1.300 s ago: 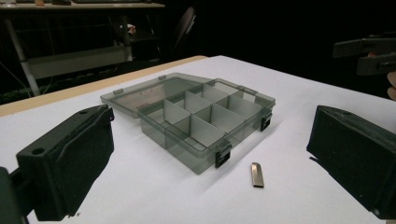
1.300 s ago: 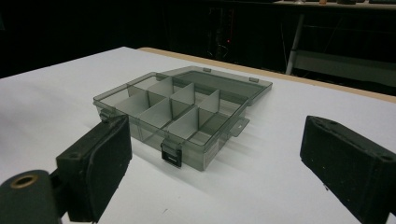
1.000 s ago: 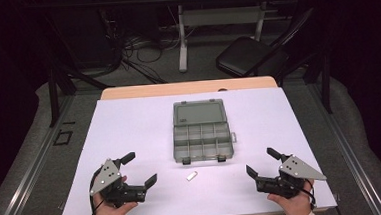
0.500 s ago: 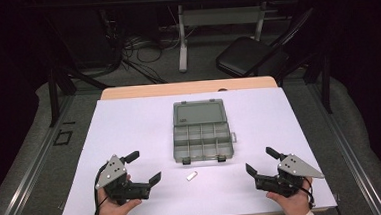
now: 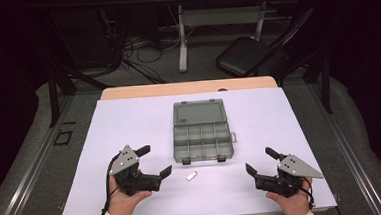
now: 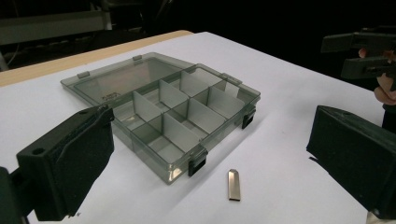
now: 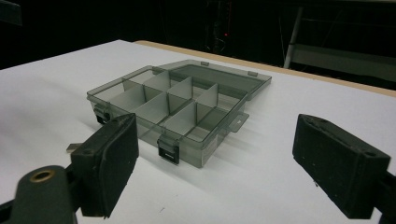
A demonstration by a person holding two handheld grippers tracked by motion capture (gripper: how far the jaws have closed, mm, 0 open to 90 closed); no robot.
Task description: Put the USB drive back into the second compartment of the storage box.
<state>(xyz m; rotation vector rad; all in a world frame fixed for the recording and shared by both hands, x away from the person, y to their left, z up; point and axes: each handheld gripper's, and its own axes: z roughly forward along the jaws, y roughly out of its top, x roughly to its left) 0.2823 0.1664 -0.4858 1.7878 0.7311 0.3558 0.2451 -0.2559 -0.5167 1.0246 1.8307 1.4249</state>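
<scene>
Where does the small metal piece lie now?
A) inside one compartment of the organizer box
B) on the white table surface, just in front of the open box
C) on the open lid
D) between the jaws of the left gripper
B: the small metal piece lies flat on the bare white surface, apart from the front wall of the open organizer box, with nothing gripping it.

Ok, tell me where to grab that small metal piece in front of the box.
Grip the small metal piece across its narrow width, mid-length, coming straight down with the left hand-held gripper. It lies flat on the table, thin and elongated, so a side approach would likely slip.
</scene>
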